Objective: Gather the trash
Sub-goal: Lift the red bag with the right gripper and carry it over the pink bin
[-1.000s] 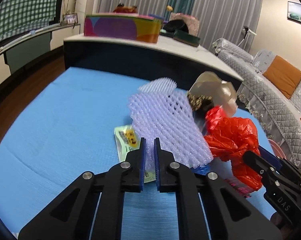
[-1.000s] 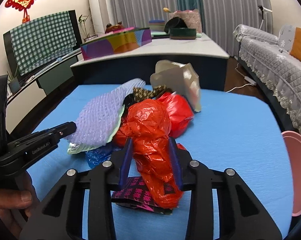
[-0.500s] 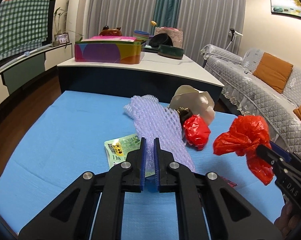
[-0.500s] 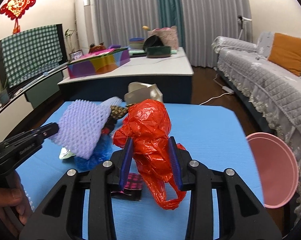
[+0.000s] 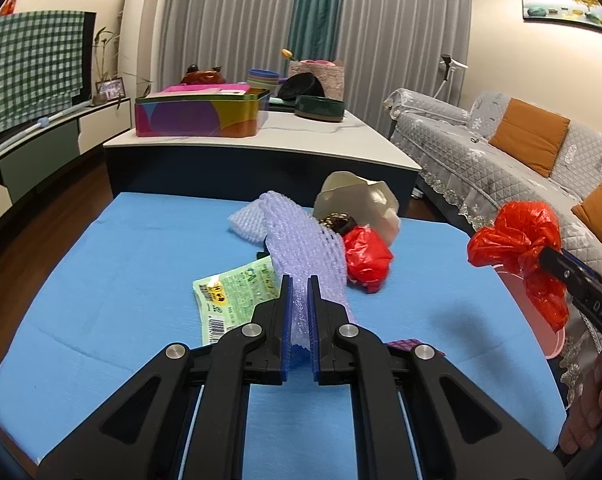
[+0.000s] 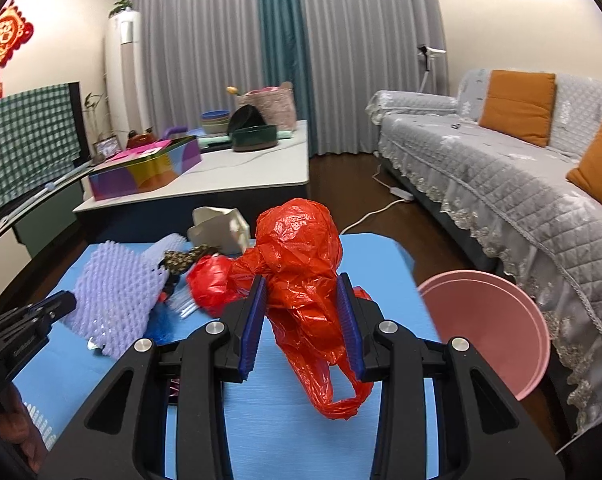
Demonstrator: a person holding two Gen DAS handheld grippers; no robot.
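My left gripper (image 5: 299,282) is shut on a lilac foam net sleeve (image 5: 305,248) and holds it above the blue table (image 5: 121,280); the sleeve also shows in the right wrist view (image 6: 117,300). My right gripper (image 6: 303,288) is shut on a crumpled red plastic bag (image 6: 301,256), lifted above the table's right side; it also shows in the left wrist view (image 5: 517,236). A second red bag (image 5: 367,258), a green snack wrapper (image 5: 237,296), a cream carton (image 5: 361,200) and a dark patterned wrapper (image 5: 337,222) lie on the table.
A pink basin (image 6: 489,320) stands on the floor off the table's right edge. A white-topped table (image 5: 261,136) with a colourful tin (image 5: 201,114) and bowls is behind. A grey sofa (image 6: 521,184) with orange cushions runs along the right.
Both grippers rose and pulled back from the pile. The right gripper carried the red bag up and to the right, toward the pink basin. The left gripper lifted the foam sleeve.
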